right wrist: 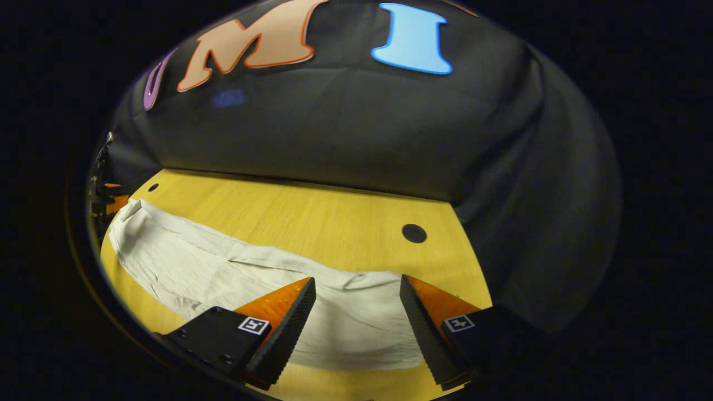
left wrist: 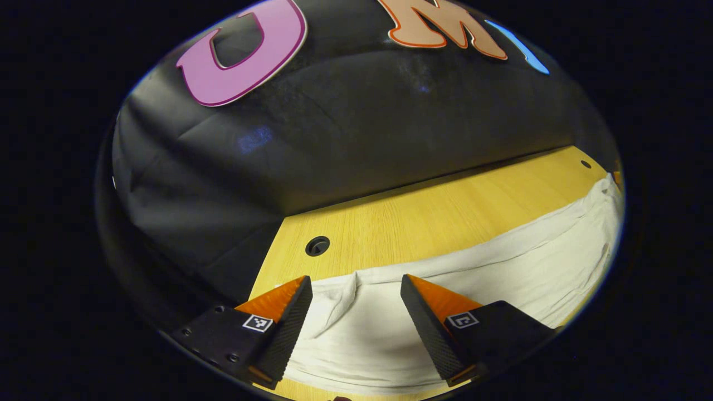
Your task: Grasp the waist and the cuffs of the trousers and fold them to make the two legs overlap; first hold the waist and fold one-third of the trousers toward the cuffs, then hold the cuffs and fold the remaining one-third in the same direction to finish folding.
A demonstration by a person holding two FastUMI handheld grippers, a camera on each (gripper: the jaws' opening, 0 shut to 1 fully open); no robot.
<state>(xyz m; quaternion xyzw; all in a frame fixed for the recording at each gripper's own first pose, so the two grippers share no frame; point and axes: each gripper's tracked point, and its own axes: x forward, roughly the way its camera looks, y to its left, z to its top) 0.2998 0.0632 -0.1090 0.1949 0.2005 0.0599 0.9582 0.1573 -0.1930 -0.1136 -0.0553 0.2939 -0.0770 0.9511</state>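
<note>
While both grippers, left (left wrist: 356, 284) and right (right wrist: 357, 285), hover over white trousers (left wrist: 501, 267), jaws gape apart.

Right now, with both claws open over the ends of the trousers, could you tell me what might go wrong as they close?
1. The left claw stands open over a bunched ridge at its end of the white trousers; closing there may pinch a wrinkle rather than both layers.
2. The right claw hangs near the far hem, so it could catch only the top layer.
3. The cloth lies close to the near edge of the wooden table; a dropped end may slide off.
</note>
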